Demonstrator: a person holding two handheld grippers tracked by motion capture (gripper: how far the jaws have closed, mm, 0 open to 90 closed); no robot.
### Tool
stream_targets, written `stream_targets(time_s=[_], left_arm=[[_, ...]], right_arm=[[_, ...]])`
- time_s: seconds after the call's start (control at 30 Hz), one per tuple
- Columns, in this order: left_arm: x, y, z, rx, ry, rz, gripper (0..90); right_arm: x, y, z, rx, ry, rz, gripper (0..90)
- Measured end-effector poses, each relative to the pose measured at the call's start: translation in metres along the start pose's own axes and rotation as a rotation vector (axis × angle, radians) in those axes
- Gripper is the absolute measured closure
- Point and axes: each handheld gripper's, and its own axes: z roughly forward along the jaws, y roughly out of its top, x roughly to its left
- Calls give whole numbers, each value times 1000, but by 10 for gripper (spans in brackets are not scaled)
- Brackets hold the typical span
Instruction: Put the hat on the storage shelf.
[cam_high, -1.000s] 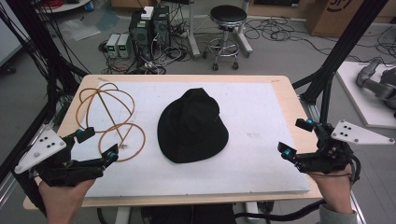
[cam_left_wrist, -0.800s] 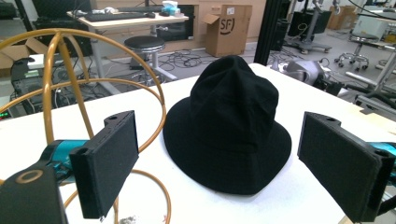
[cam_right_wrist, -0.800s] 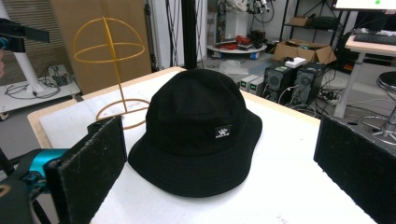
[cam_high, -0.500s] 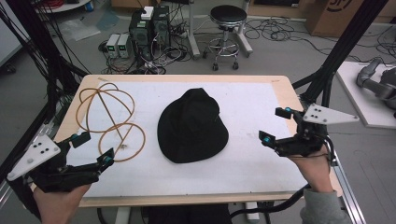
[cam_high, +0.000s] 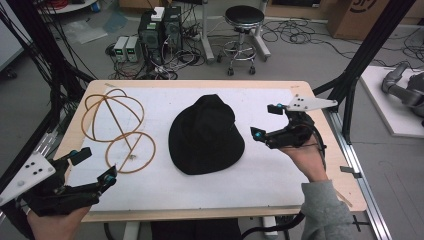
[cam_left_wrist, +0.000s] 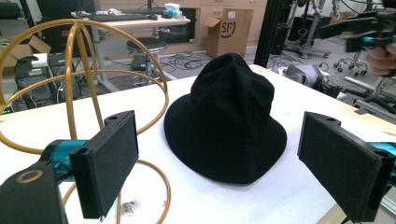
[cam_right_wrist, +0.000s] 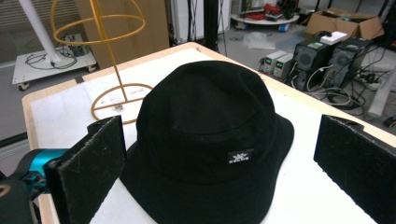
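A black bucket hat (cam_high: 207, 135) lies brim-down in the middle of the white table top (cam_high: 280, 175). It also fills the centre of the left gripper view (cam_left_wrist: 226, 119) and the right gripper view (cam_right_wrist: 208, 140), where a small label faces me. A gold wire hat stand (cam_high: 117, 127) rises left of the hat (cam_left_wrist: 79, 88) (cam_right_wrist: 100, 28). My left gripper (cam_high: 92, 165) hovers open at the table's front left corner, short of the stand's base ring. My right gripper (cam_high: 266, 121) is open just right of the hat's brim, holding nothing.
The table's wooden edge (cam_high: 345, 165) runs close under my right hand. Black frame posts (cam_high: 370, 55) stand at both sides. Computer boxes (cam_high: 160, 30), a stool (cam_high: 242, 30) and loose cables are on the floor beyond the far edge.
My right gripper has moved left and away from the front edge, up to the hat's right brim. My left gripper has stayed near the front left corner, shifting only slightly.
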Motion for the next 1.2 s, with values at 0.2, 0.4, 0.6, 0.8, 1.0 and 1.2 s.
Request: stream_targets(time_s=[0.2, 0.4, 0.6, 0.8, 1.0, 1.2], left_arm=[[-3, -5, 0, 4, -4, 6, 127], [-3, -8, -4, 6, -4, 4, 127], [-2, -10, -12, 9, 14, -2, 127], [-2, -12, -19, 10, 20, -1, 128], [-5, -15, -24, 14, 25, -1, 127], [-7, -19, -29, 30, 38, -2, 128]], right_arm=[[0, 8, 23, -5, 35, -10, 20], [0, 18, 50, 7, 81, -26, 21], [-2, 28, 79, 25, 134, -49, 20], [-3, 32, 109, 49, 198, -78, 21], [-5, 28, 132, 41, 226, -113, 21], [-6, 29, 147, 26, 237, -130, 21]])
